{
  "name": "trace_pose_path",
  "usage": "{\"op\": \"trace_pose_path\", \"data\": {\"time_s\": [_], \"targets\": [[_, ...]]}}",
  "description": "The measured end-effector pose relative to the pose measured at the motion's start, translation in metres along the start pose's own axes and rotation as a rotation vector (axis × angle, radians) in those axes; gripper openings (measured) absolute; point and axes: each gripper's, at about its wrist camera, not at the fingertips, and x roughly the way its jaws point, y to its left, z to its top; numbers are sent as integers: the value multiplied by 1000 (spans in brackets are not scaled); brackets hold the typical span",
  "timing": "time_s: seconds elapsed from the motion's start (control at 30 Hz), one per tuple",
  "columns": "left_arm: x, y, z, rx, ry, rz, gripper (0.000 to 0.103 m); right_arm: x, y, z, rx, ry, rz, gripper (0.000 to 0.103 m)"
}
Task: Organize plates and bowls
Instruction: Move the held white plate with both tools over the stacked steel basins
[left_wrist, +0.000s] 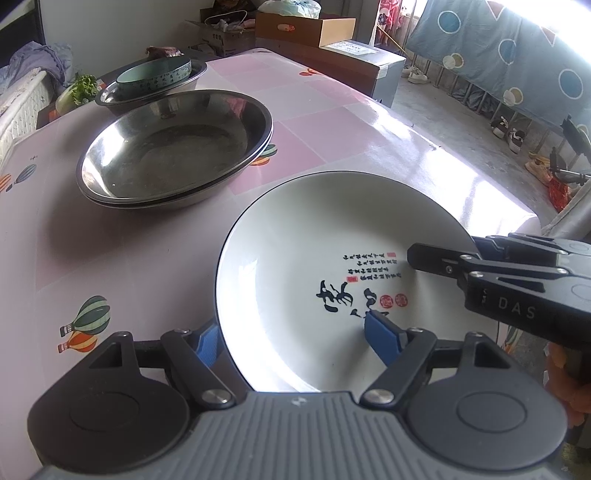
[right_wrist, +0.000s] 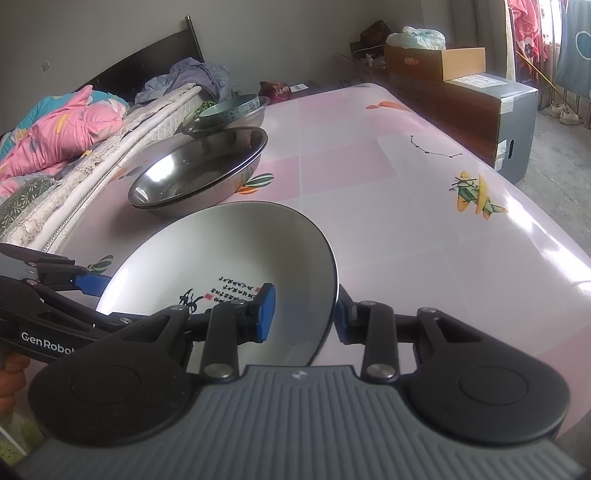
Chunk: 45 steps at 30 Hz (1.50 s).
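Note:
A white deep plate (left_wrist: 295, 251) with a black rim and black calligraphy sits at the near end of the pink table (left_wrist: 332, 122). My left gripper (left_wrist: 295, 339) is open and straddles the plate's near left rim, one blue pad (left_wrist: 208, 343) outside it and one over the inside. My right gripper (right_wrist: 303, 310) is shut on the plate (right_wrist: 221, 251) at its right rim, with one pad (right_wrist: 266, 310) on the inner face and the other behind the rim. In the left wrist view its upper finger (left_wrist: 428, 258) reaches over that rim.
Two stacked steel basins (left_wrist: 173, 147) stand just beyond the plate. Farther back, a green ceramic bowl (left_wrist: 155, 75) sits in another steel basin (left_wrist: 110, 98). A bed with bedding (right_wrist: 55, 133) runs along the table's left side. Cardboard boxes (right_wrist: 461, 85) stand past the far right edge.

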Motion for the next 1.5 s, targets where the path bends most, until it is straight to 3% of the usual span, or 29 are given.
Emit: {"op": "trace_pose_path", "data": {"time_s": [0.93,1.5], "targets": [[-3,6,-1,-19,5,1,77,1,4,9,-6,-5,-6,33],[-9,12,-13,-13,-67,-21,63,-8,-4,-14,44,-20,27,30]]}}
